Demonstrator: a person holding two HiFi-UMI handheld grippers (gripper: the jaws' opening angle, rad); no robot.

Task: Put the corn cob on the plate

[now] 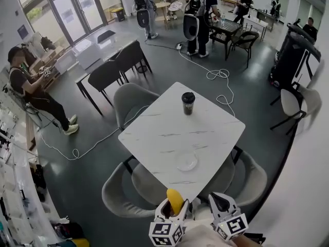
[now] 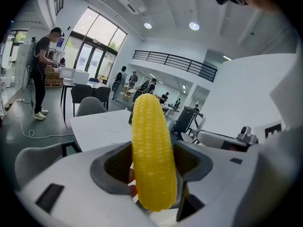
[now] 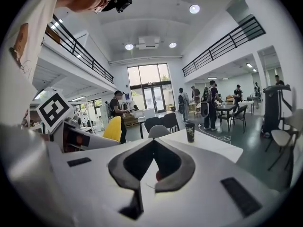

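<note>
You're gripping the yellow corn cob (image 2: 152,155) upright in your left gripper's (image 1: 170,212) fingers (image 2: 113,167), off the white marble desk (image 1: 159,130), right gripper (image 3: 152,161) fingers pressed together on nothing, so placing it on the clear glass plate (image 1: 187,161) is pending.

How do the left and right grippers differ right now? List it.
The left gripper is clamped on the upright corn cob; the right gripper has its jaws together on nothing. The left gripper's view is largely blocked by the cob; the right gripper's looks clear to the cup. Shared: both sit short of the plate.
</note>
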